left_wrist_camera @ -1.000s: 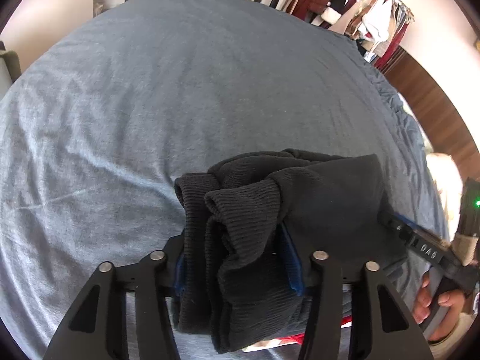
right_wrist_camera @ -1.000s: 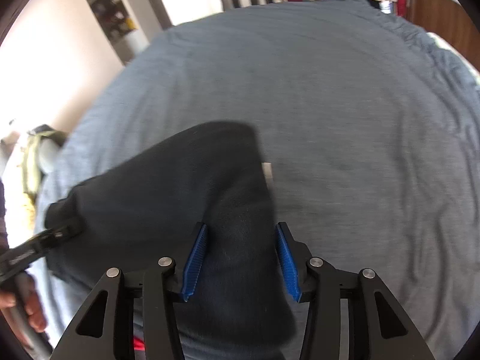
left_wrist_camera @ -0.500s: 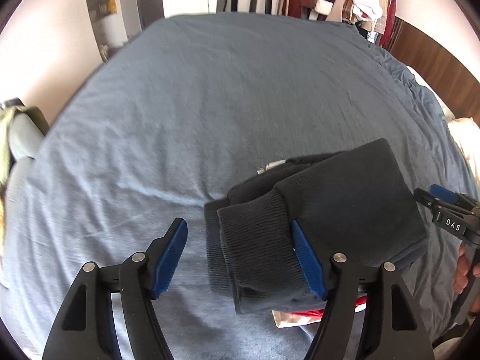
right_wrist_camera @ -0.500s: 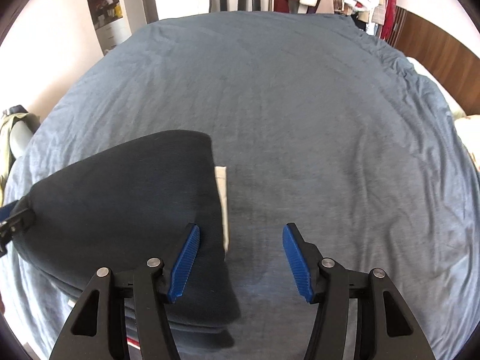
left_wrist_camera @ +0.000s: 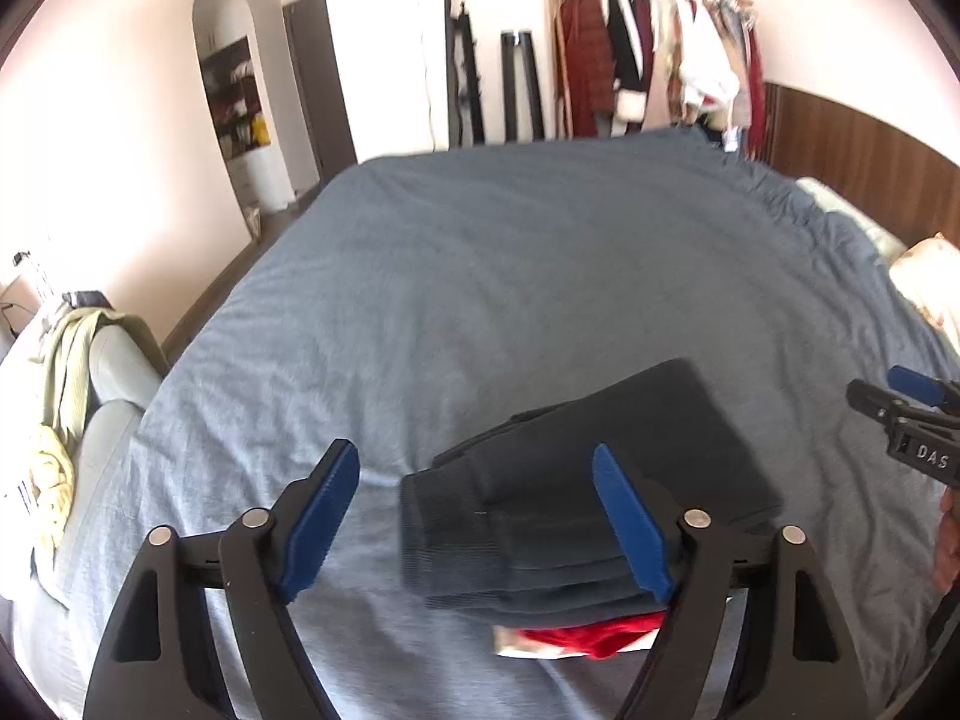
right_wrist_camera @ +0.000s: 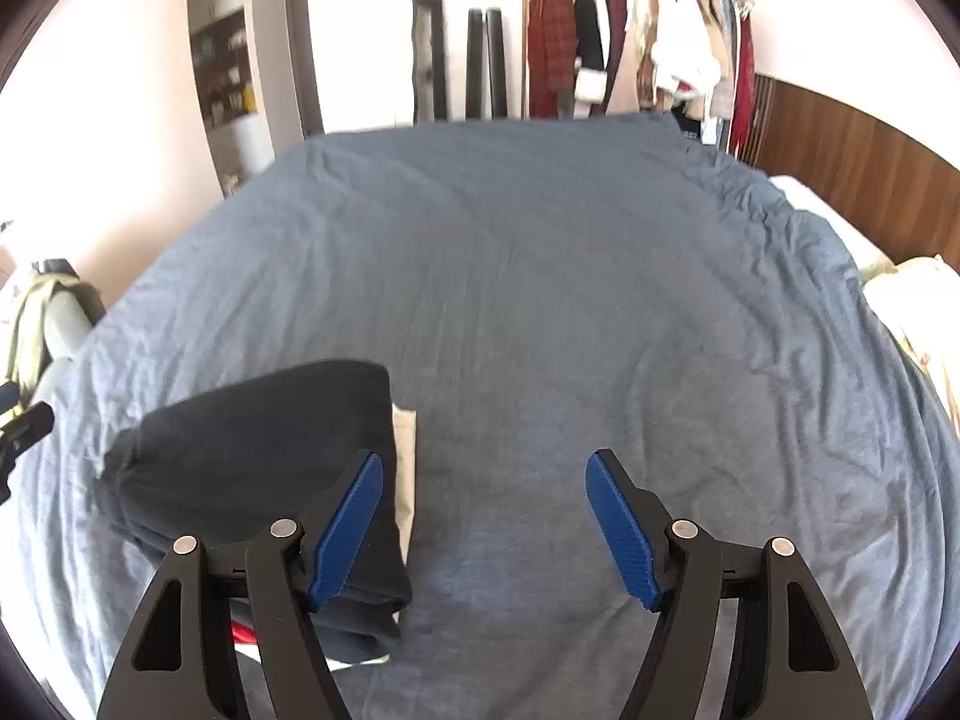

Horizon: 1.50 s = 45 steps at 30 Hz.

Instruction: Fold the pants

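The folded pants (left_wrist_camera: 600, 480) lay on the bed (left_wrist_camera: 510, 276), soft, thick knit, likely light and floppy. Both the left hand-held gripper (left_wrist_camera: 474, 516) and the right hand-held gripper (right_wrist_camera: 486, 528) were opening, grasping nothing; the ribbed cuffs (left_wrist_camera: 444, 534) looked the surest hold.

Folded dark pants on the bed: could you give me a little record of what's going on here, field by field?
item: dark knit pants, folded into a compact stack
surface: blue-grey bedspread
beneath the stack: red cloth peeking out
left gripper: jaws opening, pads clear of the pants
right gripper: jaws opening, nothing between them
background: clothes rack
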Each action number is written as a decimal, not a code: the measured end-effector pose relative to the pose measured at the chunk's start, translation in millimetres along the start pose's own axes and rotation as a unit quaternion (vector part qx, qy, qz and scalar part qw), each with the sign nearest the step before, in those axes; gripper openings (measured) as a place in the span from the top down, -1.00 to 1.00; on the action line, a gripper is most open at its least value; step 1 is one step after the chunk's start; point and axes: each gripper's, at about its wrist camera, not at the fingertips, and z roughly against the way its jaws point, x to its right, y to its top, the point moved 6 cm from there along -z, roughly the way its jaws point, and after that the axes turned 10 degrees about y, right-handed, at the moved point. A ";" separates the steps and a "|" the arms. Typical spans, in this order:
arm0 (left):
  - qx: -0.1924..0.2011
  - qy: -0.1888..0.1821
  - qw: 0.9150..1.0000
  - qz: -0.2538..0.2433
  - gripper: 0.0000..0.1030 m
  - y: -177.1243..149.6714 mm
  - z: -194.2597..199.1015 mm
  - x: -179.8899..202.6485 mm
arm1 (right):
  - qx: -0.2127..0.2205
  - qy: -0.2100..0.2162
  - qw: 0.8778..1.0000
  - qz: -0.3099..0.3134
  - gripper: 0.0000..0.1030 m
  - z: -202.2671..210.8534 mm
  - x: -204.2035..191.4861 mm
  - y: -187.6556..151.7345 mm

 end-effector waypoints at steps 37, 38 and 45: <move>0.094 0.001 0.993 0.065 -0.95 -142.2 124.5 104.6 | 0.131 0.070 0.988 0.040 -0.71 111.6 49.8 -140.6; 0.096 0.001 0.993 0.063 -0.95 -143.4 130.2 105.1 | 0.134 0.070 0.988 0.042 -0.71 116.6 49.4 -141.7; 0.102 -0.010 0.993 0.057 -0.97 -157.6 167.1 112.0 | 0.149 0.067 0.986 0.042 -0.71 152.9 50.2 -155.0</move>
